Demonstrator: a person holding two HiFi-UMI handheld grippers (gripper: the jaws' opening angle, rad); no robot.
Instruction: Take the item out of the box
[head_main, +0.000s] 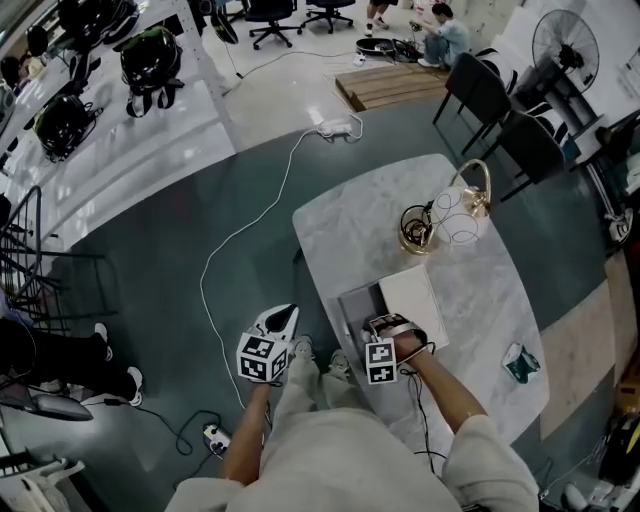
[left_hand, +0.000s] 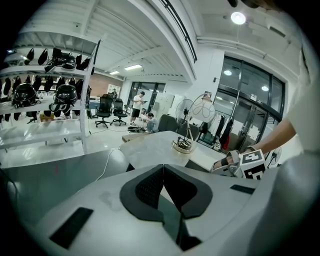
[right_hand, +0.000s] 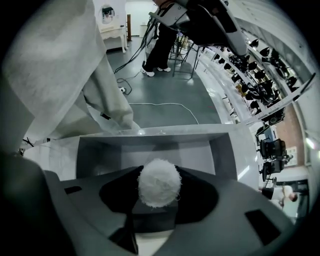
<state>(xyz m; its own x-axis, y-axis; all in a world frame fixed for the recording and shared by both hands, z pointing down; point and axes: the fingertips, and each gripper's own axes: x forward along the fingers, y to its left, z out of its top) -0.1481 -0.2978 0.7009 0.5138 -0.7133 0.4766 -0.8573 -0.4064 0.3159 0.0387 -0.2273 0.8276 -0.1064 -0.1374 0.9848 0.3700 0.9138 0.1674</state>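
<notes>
On the marble table (head_main: 470, 290) the grey box (right_hand: 150, 150) lies open, and the right gripper (head_main: 388, 330) is over its cavity with its jaws pressed against a white fluffy ball (right_hand: 159, 182). So the grasp looks made, and the step in hand is the lift-out. The next move probably calls for a straight rise clear of the box walls with a steady squeeze, while the left gripper (left_hand: 162, 185) hangs off the table's edge, jaws together and empty.

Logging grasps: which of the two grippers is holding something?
The right gripper, shut on a white fluffy ball at the grey box; the left gripper is shut, empty.
</notes>
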